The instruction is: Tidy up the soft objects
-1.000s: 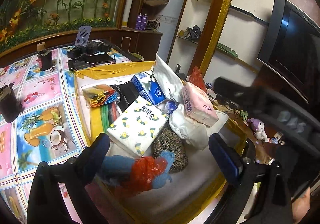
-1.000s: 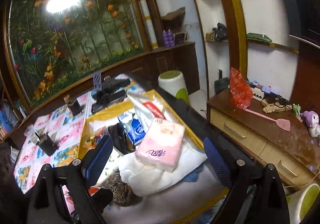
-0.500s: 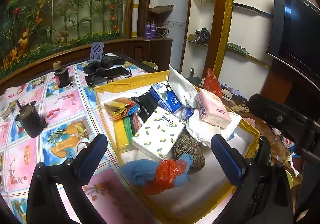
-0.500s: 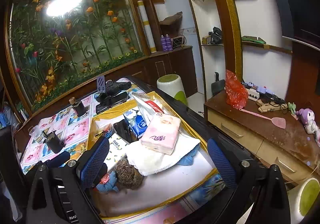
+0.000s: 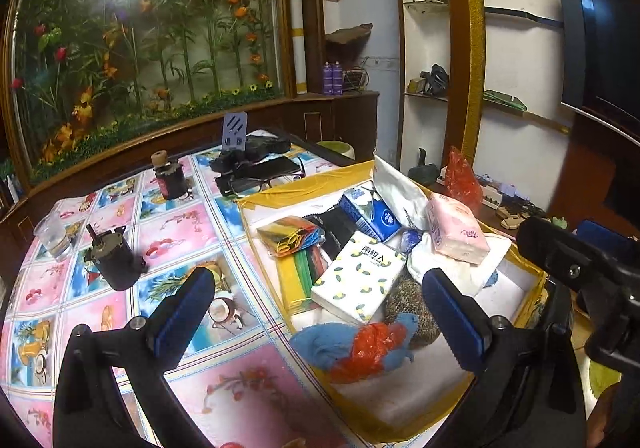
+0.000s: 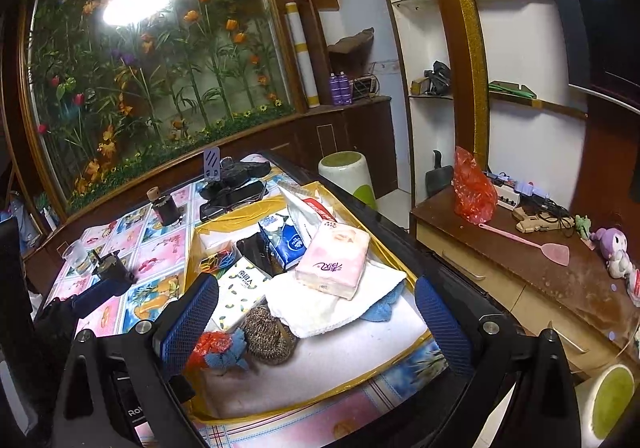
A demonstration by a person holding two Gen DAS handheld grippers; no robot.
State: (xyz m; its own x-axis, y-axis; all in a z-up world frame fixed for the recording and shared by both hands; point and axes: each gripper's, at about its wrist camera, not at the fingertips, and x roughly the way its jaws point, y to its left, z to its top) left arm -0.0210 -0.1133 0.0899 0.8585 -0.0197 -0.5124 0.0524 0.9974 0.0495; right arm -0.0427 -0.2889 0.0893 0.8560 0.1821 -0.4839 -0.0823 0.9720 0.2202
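"Where did the soft things lie?"

"In the yellow-rimmed box [image 5: 260, 203] on the counter [image 5: 168, 232]: the pink tissue pack [image 6: 334, 262] sat atop the white towel [image 6: 320, 306]. My left gripper [image 5: 320, 316] and right gripper [image 6: 316, 322] hung wide open, holding nothing."

"How would the pack handle?"

"Light and squashy, I judged; its wrapper was likely slippery. I'd pinch it across its long sides."

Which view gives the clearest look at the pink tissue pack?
The right wrist view: the pink tissue pack lies near centre on the white towel, its printed top face fully visible. The left wrist view shows it smaller, off to the right and foreshortened.
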